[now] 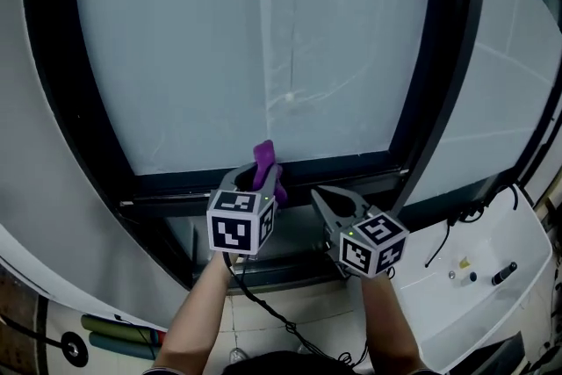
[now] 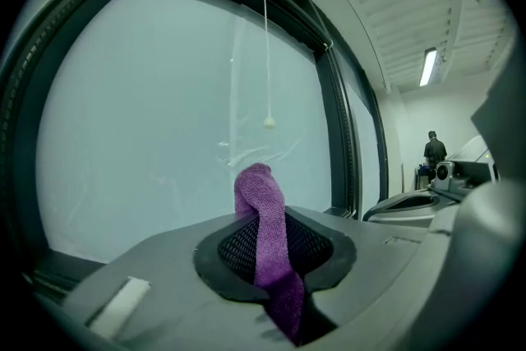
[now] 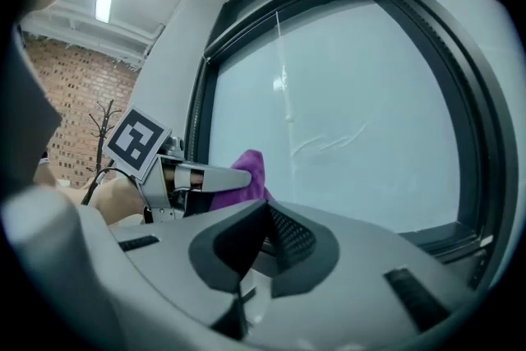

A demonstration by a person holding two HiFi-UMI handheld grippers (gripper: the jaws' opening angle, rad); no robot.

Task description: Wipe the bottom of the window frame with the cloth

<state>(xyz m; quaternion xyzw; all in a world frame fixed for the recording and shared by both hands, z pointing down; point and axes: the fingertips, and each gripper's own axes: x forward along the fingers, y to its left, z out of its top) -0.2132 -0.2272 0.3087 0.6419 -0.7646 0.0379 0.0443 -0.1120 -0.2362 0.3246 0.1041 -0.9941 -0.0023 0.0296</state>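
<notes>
The purple cloth (image 1: 266,164) stands twisted and upright, pinched between the closed jaws of the left gripper (image 1: 256,180), its tip poking out toward 12 o'clock in front of the window frame's bottom rail (image 1: 351,167). Whether it touches the rail cannot be told. At 3 o'clock of it, just beside, the right gripper (image 1: 327,199) has its jaws pressed together on nothing. Frosted glass (image 1: 246,39) fills the view above, a thin cord (image 2: 269,122) hanging at 12 o'clock.
</notes>
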